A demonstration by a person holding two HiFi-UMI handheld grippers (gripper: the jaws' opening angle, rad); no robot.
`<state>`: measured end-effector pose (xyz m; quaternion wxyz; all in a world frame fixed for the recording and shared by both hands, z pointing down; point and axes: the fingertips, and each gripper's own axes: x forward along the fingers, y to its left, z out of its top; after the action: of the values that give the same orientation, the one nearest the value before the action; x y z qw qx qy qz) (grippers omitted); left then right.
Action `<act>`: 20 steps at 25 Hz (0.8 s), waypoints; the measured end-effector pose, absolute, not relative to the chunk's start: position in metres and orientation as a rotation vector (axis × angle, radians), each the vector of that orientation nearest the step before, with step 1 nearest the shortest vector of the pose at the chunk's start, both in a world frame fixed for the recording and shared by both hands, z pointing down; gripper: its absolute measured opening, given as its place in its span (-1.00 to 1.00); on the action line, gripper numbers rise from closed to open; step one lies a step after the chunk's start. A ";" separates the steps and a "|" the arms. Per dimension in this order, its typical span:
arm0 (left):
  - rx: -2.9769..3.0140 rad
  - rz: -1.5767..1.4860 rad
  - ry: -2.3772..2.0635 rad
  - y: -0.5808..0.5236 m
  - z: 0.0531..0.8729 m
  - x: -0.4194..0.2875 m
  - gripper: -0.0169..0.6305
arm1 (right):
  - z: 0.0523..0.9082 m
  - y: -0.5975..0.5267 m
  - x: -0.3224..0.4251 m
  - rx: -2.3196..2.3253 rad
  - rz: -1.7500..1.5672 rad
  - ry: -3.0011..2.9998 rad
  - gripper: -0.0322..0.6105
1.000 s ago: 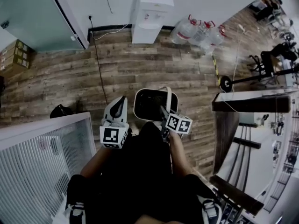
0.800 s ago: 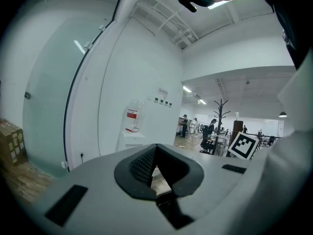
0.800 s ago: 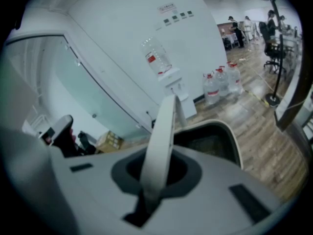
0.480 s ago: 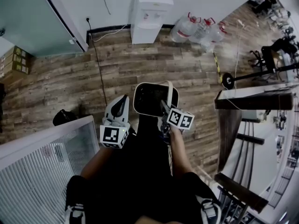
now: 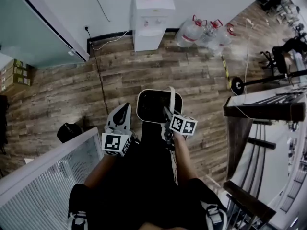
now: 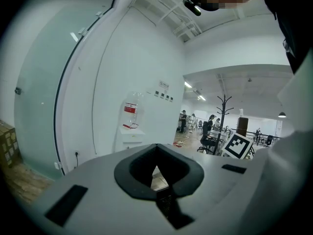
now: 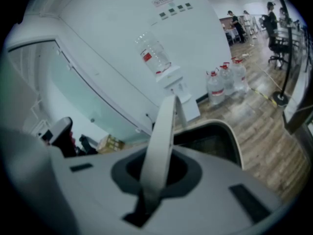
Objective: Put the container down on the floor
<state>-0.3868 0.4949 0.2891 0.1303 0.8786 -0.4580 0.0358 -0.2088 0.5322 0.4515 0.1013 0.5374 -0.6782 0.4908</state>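
Not yet down, the white container (image 5: 153, 107) hung by its handle (image 5: 171, 97) from the clamped right claw (image 5: 166, 112) above the floor (image 5: 144, 71).

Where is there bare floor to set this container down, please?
Bare wooden floor lies ahead, between the black cable on the left and the table on the right, short of the water dispenser. It is crowded around the water jugs and beside the glass railing.

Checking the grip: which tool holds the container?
The right tool, shut on the white handle of the container; the left tool is shut on nothing beside it.
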 end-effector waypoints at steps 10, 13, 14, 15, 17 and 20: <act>2.545 0.156 -1.349 0.386 0.284 -0.310 -0.87 | 0.455 0.443 -0.151 1.543 1.436 -1.988 -0.79; 2.524 0.154 -1.396 0.352 0.279 -0.293 -0.87 | 0.454 0.415 -0.131 1.519 1.430 -1.990 -0.79; 2.517 0.152 -1.413 0.342 0.278 -0.287 -0.87 | 0.454 0.406 -0.123 1.512 1.426 -1.991 -0.79; 2.512 0.152 -1.427 0.332 0.277 -0.281 -0.87 | 0.454 0.398 -0.115 1.504 1.424 -1.995 -0.79; 2.505 0.156 -1.446 0.316 0.277 -0.267 -0.87 | 0.455 0.381 -0.102 1.485 1.423 -2.005 -0.79; 2.500 0.148 -1.457 0.298 0.274 -0.245 -0.87 | 0.455 0.359 -0.086 1.453 1.410 -2.017 -0.79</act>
<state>-0.2453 0.2977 0.2743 0.1217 0.8565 -0.4990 0.0507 -0.0858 0.3590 0.4554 0.1412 0.5034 -0.6987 0.4884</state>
